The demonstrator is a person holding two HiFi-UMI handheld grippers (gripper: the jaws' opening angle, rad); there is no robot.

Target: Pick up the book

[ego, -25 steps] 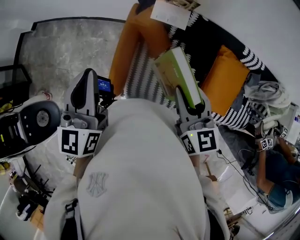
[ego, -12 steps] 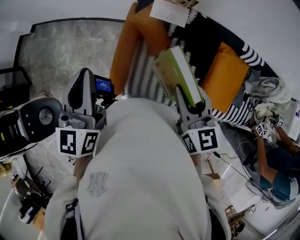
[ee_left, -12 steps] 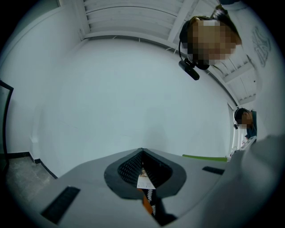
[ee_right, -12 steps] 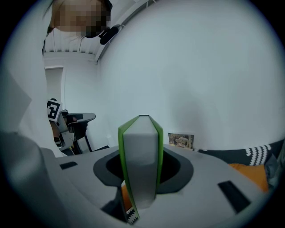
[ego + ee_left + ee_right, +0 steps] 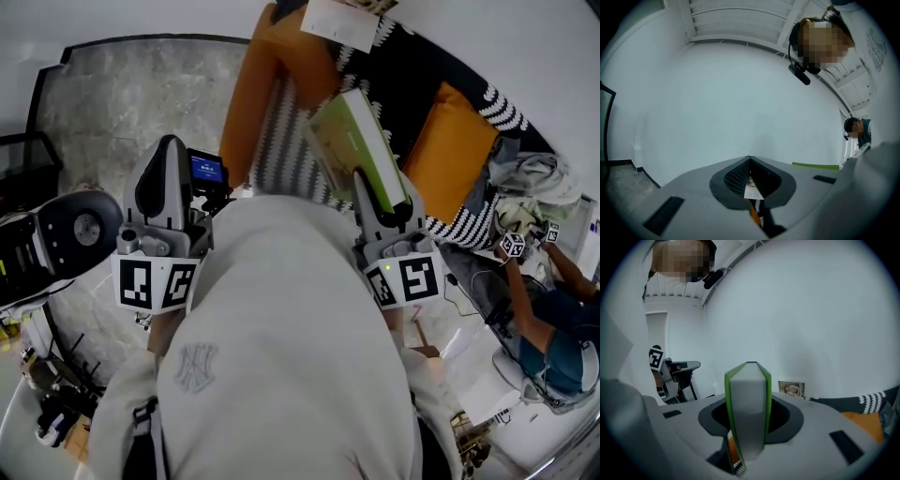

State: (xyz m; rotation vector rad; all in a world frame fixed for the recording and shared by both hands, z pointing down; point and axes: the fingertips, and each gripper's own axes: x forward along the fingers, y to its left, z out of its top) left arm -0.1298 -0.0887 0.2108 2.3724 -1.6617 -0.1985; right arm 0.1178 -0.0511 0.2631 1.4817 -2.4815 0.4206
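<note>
The right gripper (image 5: pixel 382 208) is gripping the green-edged book (image 5: pixel 361 150) and holding it up over the sofa (image 5: pixel 272 94)

The person's pale hoodie (image 5: pixel 281 309) is filling the lower frame, wearing an interlocked "NY" logo (image 5: pixel 196 367); the book is standing on edge between the right jaws, its cover print too small to read; the left gripper (image 5: pixel 169 173) is hanging beside it, jaws pressed together on nothing; its little blue screen (image 5: pixel 207 170) is glowing, unreadable.

Bright, even light; sharp frames, fisheye-warped edges.
</note>
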